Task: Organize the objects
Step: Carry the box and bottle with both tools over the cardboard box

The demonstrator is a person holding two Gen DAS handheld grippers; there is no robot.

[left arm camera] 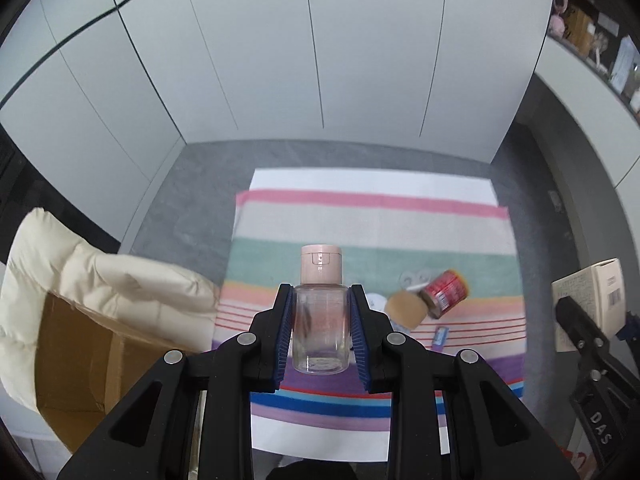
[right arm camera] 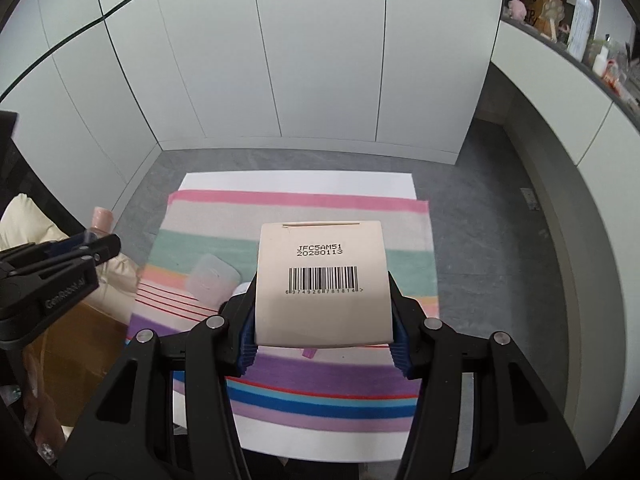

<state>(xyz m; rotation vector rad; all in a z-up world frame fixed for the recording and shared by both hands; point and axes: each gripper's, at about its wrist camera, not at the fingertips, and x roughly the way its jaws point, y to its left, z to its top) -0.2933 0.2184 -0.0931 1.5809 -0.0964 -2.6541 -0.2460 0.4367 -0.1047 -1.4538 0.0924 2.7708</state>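
Left gripper (left arm camera: 320,334) clamped on clear bottle (left arm camera: 319,326) with pink cap, held above striped towel (left arm camera: 372,232). Right gripper (right arm camera: 323,320) clamped on cream box (right arm camera: 323,284) — printed "JFC5AM51 20280113", barcode beneath. Red can (left arm camera: 445,290) lies tipped on towel — label unreadable.

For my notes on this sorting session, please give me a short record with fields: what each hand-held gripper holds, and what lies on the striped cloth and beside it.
left hand-held gripper: shut on clear bottle with pink cap, held upright
right hand-held gripper: shut on beige box, barcode side facing the camera
striped cloth: spread on a white sheet over grey floor
on the cloth: red can lying on its side, round tan lid next to it, translucent case
left of the cloth: cardboard box with cream padded jacket draped on it
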